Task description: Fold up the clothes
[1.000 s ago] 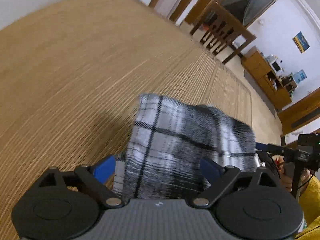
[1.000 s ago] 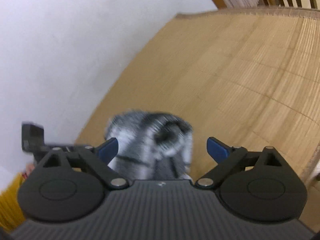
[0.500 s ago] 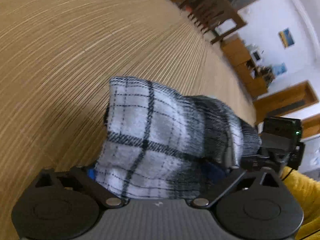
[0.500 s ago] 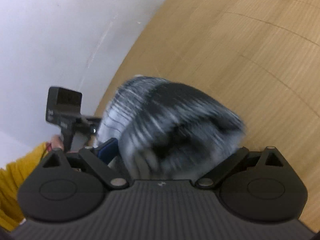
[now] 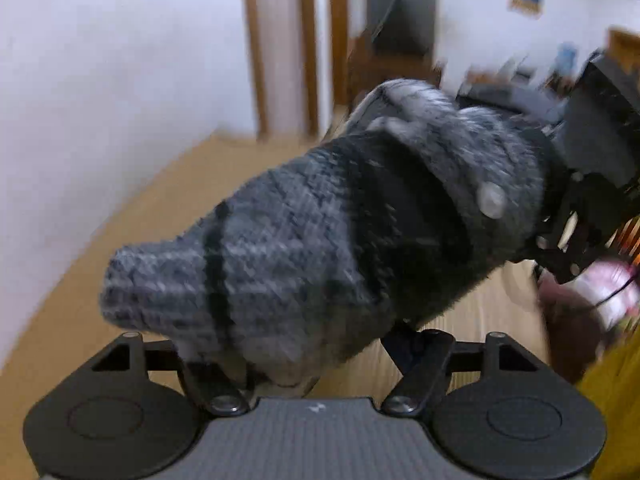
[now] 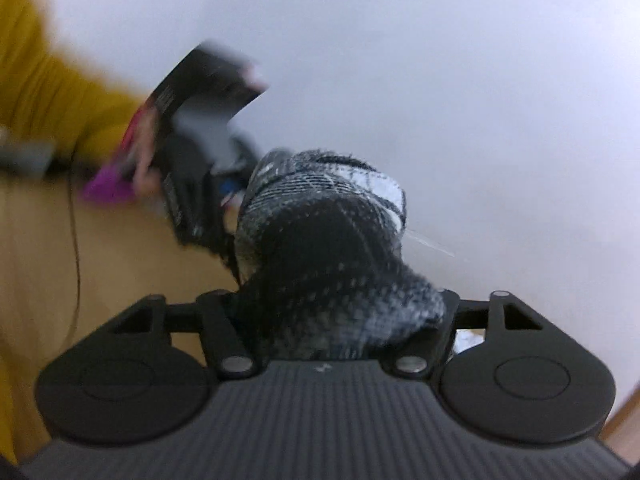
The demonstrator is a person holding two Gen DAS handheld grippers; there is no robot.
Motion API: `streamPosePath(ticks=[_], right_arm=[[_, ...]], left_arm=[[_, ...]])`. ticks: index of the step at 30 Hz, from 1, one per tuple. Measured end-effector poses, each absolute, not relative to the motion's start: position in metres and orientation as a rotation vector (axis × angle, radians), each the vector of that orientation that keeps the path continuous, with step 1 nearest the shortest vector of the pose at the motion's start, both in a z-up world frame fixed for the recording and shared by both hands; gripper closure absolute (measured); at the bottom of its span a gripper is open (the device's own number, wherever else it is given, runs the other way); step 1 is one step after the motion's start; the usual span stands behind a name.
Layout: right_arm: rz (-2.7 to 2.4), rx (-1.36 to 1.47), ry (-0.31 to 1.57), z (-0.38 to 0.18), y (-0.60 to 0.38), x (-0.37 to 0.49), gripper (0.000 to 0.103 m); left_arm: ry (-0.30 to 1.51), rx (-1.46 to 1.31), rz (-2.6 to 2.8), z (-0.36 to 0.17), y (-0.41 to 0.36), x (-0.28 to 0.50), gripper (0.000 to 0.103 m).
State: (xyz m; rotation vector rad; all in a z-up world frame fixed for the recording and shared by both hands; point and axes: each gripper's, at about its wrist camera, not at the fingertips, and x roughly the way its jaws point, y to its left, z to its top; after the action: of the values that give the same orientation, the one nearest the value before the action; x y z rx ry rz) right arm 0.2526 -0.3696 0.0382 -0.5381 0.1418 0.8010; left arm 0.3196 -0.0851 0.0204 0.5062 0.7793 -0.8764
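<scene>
A bundled grey-and-black plaid garment (image 5: 340, 240) hangs in the air between two handheld grippers, above a woven bamboo mat (image 5: 132, 232); the left gripper (image 5: 316, 356) is closing with one end of the cloth between its jaws, its fingertips hidden by fabric; the right gripper (image 6: 340, 316) is likewise closing around the other end; both views are motion-blurred; a yellow sleeve (image 6: 48, 92) shows beside a white wall (image 6: 440, 80).
</scene>
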Motion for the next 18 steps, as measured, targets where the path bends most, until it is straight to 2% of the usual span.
streamPosePath(ticks=[1,2,3,5,6,11,15,18], right_arm=[[0.827,-0.617,0.171,0.016,-0.354,0.240,0.025],[0.865,-0.712,0.235,-0.015,-0.336,0.226,0.026],[0.913,-0.795,0.319,-0.042,-0.320,0.210,0.027],[0.997,-0.929,0.445,-0.085,-0.296,0.175,0.024],[1.003,-0.968,0.435,-0.093,-0.289,0.153,0.021],[0.865,-0.871,0.547,-0.065,-0.291,0.129,0.019],[0.806,-0.757,0.635,-0.040,-0.289,0.106,0.019],[0.724,-0.521,0.640,-0.015,-0.318,0.089,0.019]], left_arm=[[0.858,0.533,-0.830,-0.009,-0.073,0.304,0.036],[0.950,0.544,-0.801,-0.035,-0.063,0.290,0.039],[1.062,0.535,-0.791,-0.059,-0.051,0.272,0.048],[1.140,0.522,-0.782,-0.082,-0.031,0.231,0.048],[1.123,0.510,-0.762,-0.083,-0.020,0.212,0.043],[1.111,0.244,-0.678,-0.065,0.035,0.178,0.029],[1.045,0.084,-0.629,-0.048,0.053,0.168,0.028],[0.995,-0.014,-0.651,-0.040,0.060,0.176,0.027]])
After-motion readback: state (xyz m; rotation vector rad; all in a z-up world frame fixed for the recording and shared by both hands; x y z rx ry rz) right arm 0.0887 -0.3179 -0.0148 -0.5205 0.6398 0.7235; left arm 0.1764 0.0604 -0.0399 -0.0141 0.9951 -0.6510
